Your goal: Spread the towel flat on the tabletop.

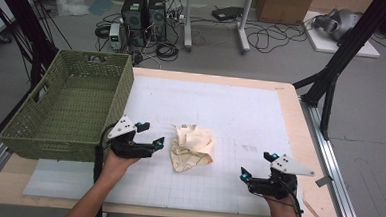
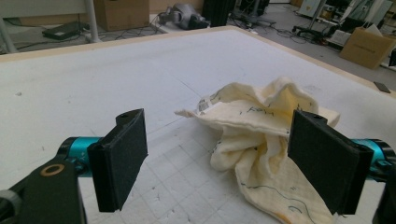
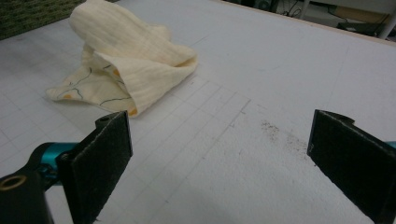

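Observation:
A crumpled cream cloth (image 1: 193, 148) with thin printed lines lies on the white gridded mat (image 1: 220, 115) near the table's middle. My left gripper (image 1: 150, 135) is open just left of it, a hand's width away. In the left gripper view the cloth (image 2: 261, 135) sits ahead between the jaws, toward the right one, untouched. My right gripper (image 1: 257, 165) is open at the front right, well clear of the cloth. In the right gripper view the cloth (image 3: 126, 60) lies far ahead at the upper left, with bare mat between the jaws.
A green woven basket (image 1: 68, 107) stands at the table's left, right behind the left gripper. The wooden table edge (image 1: 300, 124) runs along the right. Black frame posts, cables and computer boxes stand on the floor beyond.

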